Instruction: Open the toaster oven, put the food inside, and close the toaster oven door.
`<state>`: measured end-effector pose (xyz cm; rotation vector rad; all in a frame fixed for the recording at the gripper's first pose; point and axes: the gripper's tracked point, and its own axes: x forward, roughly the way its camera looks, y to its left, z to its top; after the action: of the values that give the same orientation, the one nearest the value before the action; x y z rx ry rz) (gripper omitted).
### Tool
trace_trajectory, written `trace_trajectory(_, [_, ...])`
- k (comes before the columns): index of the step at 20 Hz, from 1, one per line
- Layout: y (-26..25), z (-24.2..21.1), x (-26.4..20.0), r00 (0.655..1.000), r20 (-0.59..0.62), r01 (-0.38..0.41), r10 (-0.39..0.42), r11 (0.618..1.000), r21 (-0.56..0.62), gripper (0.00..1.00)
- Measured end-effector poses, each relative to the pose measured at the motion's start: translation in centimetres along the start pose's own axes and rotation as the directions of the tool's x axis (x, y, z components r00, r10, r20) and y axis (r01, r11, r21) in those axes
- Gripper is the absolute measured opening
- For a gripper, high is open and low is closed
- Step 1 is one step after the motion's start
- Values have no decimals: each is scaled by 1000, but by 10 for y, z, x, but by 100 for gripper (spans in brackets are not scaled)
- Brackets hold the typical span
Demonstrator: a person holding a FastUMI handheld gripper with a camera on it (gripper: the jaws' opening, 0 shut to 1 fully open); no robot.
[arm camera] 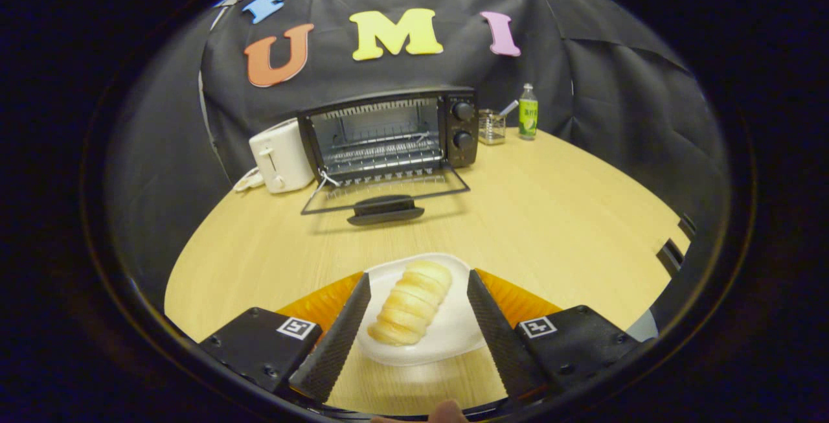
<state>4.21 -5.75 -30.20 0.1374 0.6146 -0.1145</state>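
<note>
A pale ridged bread roll (410,303) lies on a white plate (453,335) on the wooden table. My gripper (418,284) is open, its two black fingers (343,326) standing either side of the plate with the roll between them, not touching it. Beyond the fingers, at the back of the table, the black toaster oven (388,131) stands with its glass door (387,199) folded down flat. Its wire rack (382,154) is bare inside, and two knobs sit on its right panel.
A white pop-up toaster (280,156) stands left of the oven. To the oven's right are a small glass jar (491,127) and a green bottle (528,112). Bare wooden tabletop (550,216) lies between plate and oven door.
</note>
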Motion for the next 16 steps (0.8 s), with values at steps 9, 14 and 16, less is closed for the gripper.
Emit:
trace_trajectory(9, [2, -33, 27, 996, -85, 6, -7, 1000, -9, 95])
trace_trajectory(14, [1, -33, 29, 996, -91, -5, 7, 1000, 18, 64])
trace_trajectory(16, [0, -30, 29, 996, -89, -11, 16, 999, 52, 50])
